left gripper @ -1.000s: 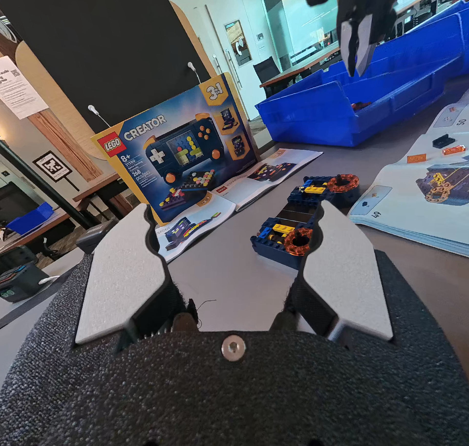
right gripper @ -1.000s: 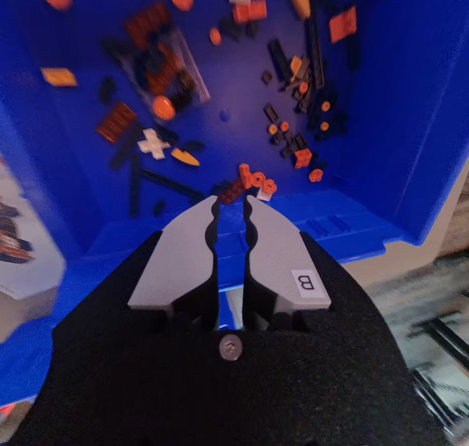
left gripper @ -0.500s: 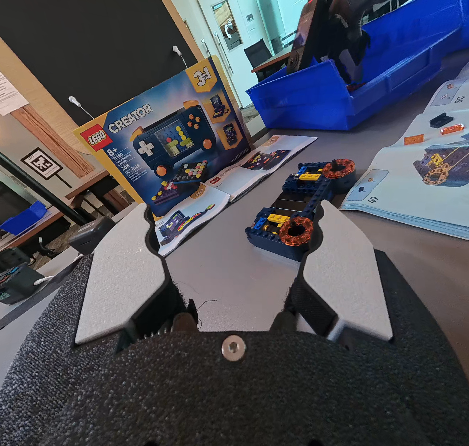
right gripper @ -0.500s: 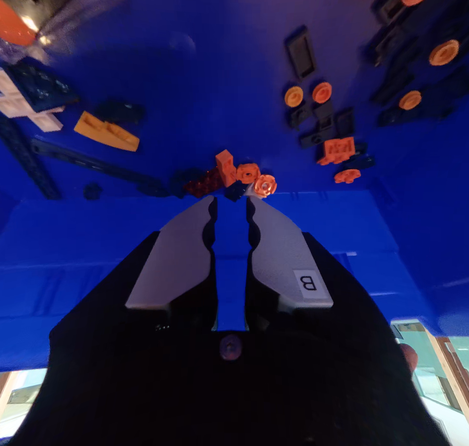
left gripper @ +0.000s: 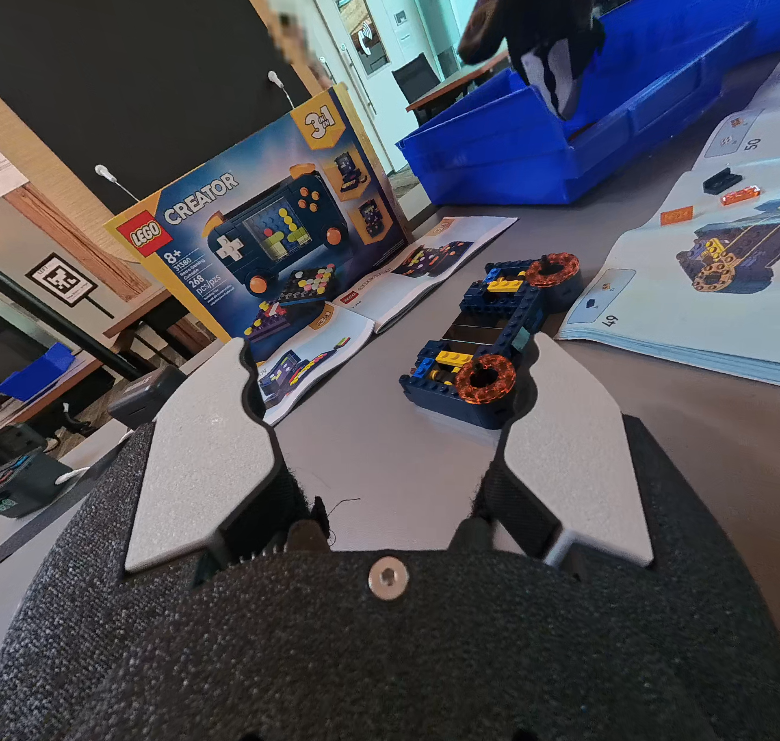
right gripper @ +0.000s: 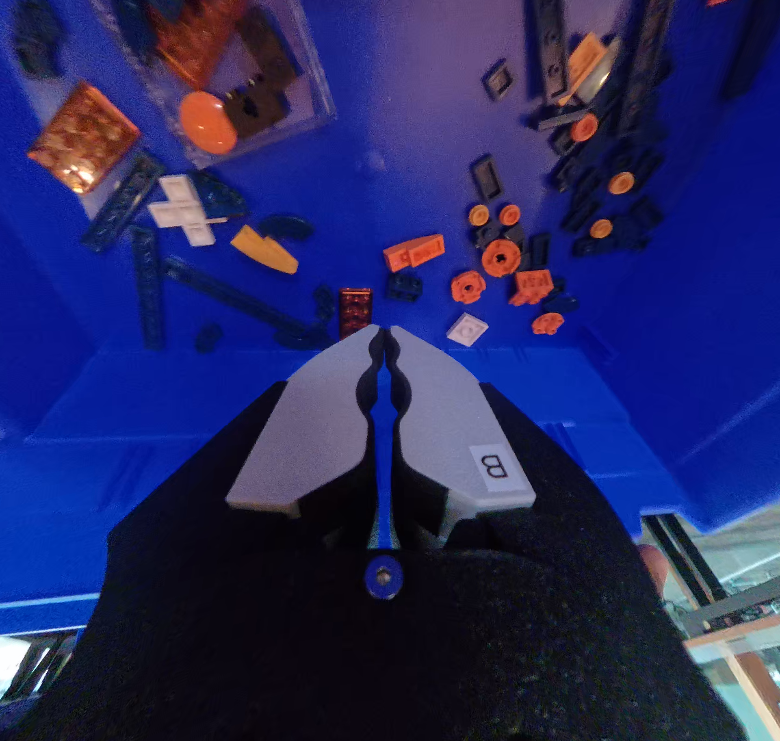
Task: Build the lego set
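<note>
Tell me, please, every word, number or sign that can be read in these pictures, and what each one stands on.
I do not copy out writing, so here is what bears it.
Toy box, standing upright: large print, readable.
Open booklet, at right: page numbers, readable.
Two booklets before the box: small print.
Square sign on the wall: black pattern, its print too small.
White sticker on the right tool: one mark, readable.

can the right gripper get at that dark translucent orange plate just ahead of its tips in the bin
Probably yes. The right gripper hangs inside the blue bin with the dark orange plate just beyond its left fingertip, nothing between. Its fingers are shut, so they must open first.
</note>
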The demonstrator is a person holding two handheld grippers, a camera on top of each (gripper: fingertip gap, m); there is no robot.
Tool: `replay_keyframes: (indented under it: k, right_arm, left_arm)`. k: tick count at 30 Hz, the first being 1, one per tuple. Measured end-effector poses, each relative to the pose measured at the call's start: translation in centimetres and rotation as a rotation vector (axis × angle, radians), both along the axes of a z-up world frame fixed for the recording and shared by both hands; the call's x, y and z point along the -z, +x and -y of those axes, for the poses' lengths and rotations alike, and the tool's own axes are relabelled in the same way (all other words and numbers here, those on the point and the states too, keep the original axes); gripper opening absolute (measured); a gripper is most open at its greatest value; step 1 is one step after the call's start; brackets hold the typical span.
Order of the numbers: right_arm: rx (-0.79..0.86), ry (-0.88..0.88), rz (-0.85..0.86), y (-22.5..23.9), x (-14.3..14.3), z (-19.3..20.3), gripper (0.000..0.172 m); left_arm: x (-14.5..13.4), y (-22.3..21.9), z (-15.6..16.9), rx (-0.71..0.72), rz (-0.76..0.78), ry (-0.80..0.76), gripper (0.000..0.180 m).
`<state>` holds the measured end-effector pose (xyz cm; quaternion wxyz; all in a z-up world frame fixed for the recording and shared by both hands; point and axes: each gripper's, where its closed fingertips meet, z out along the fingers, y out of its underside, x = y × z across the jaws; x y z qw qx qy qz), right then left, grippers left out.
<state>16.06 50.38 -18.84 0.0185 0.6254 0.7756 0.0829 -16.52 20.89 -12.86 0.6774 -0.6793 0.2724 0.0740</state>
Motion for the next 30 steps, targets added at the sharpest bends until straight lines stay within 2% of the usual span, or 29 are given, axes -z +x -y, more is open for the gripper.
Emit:
replay_keyframes:
  k: [3,4,6,8,11,18,20,23,26,28,30]
  right_arm:
    - [-0.03,0.069,-0.027,0.3,-1.3,-0.7,0.002]
    - [-0.056,0.093,-0.026,0.4,-1.2,-1.0,0.021]
    - [-0.073,0.069,-0.009,0.5,-0.4,-0.5,0.029]
    - [0.0,0.014,-0.03,0.0,0.5,0.0,0.038]
    - [0.12,-0.042,-0.042,-0.5,1.2,-0.2,0.043]
    - [0.198,-0.096,-0.017,-1.1,2.2,-0.8,0.034]
    - [0.173,-0.088,-0.009,-1.2,2.1,-0.9,0.016]
    - [0.125,-0.019,0.008,-1.4,1.1,-0.8,0.016]
    - [0.082,0.085,-0.147,-4.1,-2.2,1.5,0.016]
    - [0.028,0.079,-0.372,-7.3,-5.0,6.0,0.016]
    - [-0.046,0.018,-0.626,-10.2,-7.6,12.5,0.016]
  left_arm:
    - [0.1,0.2,0.0,0.008,-0.008,-0.005,0.117]
    - [0.1,0.3,0.0,0.01,-0.014,-0.007,0.117]
    - [0.3,0.4,0.0,0.011,-0.03,-0.013,0.117]
    - [0.5,0.4,0.0,0.01,-0.043,-0.02,0.117]
    - [0.6,0.5,0.0,0.012,-0.051,-0.021,0.117]
    - [0.8,0.4,0.0,0.013,-0.064,-0.024,0.117]
    - [0.8,0.4,0.0,0.013,-0.068,-0.025,0.117]
    - [0.9,0.4,0.0,0.015,-0.074,-0.028,0.117]
    - [1.0,0.5,0.0,0.017,-0.083,-0.034,0.116]
    - [1.1,0.6,0.0,0.02,-0.095,-0.041,0.116]
    - [1.3,0.8,0.0,0.023,-0.111,-0.048,0.116]
